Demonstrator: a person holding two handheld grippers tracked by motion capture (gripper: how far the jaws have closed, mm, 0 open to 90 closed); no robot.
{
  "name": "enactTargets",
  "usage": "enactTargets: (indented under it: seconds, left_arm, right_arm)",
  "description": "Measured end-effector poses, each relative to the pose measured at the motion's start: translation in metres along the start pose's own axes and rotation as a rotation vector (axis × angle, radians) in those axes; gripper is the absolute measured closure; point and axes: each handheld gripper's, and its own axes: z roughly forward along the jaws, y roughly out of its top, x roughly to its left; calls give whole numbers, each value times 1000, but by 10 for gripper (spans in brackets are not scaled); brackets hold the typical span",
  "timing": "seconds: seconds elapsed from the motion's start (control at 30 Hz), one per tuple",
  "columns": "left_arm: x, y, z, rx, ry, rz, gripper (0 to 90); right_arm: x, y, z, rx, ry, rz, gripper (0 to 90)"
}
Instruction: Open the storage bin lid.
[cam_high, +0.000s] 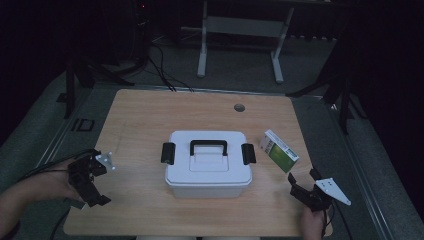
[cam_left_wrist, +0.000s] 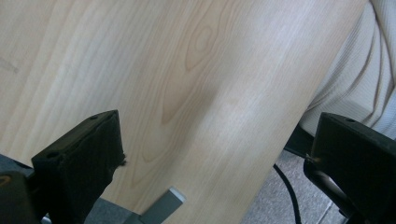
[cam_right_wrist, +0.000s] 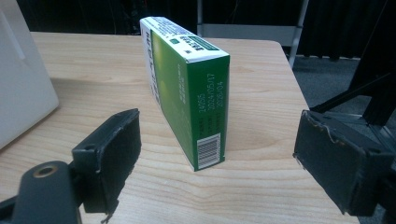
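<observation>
Black jaws of the right gripper (cam_right_wrist: 217, 163) rise from the lower corners of the right gripper view, spread wide with nothing between them. Just beyond them, at centre frame, the green and white carton (cam_right_wrist: 189, 88) stands on its long narrow edge on the wooden table (cam_right_wrist: 261, 186), its barcode end turned toward the camera. In the high view the carton (cam_high: 279, 150) is seen right of centre, just beside the white lidded box (cam_high: 208, 165) but apart from it, with the right gripper (cam_high: 301, 178) near it at lower right.

Step judged to be in hand: approach to the carton, not yet grasped. The next move is judged to call for a short advance so that the jaws straddle the two broad faces, then closure; the carton is tall and thin and could be tipped by a one-sided touch.

Left gripper (cam_high: 93, 182) is held at the lower left table edge, jaws likewise parted and empty.

Writing: printed digits above the barcode, read with some doubt as "24055", "2024/05/17", "2026/04". Other print is too small to be read; no brand made out.
</observation>
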Motion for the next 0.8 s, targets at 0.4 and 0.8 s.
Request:
enactTargets:
  seconds: [0.4, 0.8]
  left_arm:
    - [-1, 41, -23, -15, 6, 74, 22]
    - [-5, 89, -44, -21, 14, 162, 23]
  right_arm:
    - [0, 0, 0, 3, 2, 2, 142]
    - [-1, 0, 0, 2, 4, 4, 142]
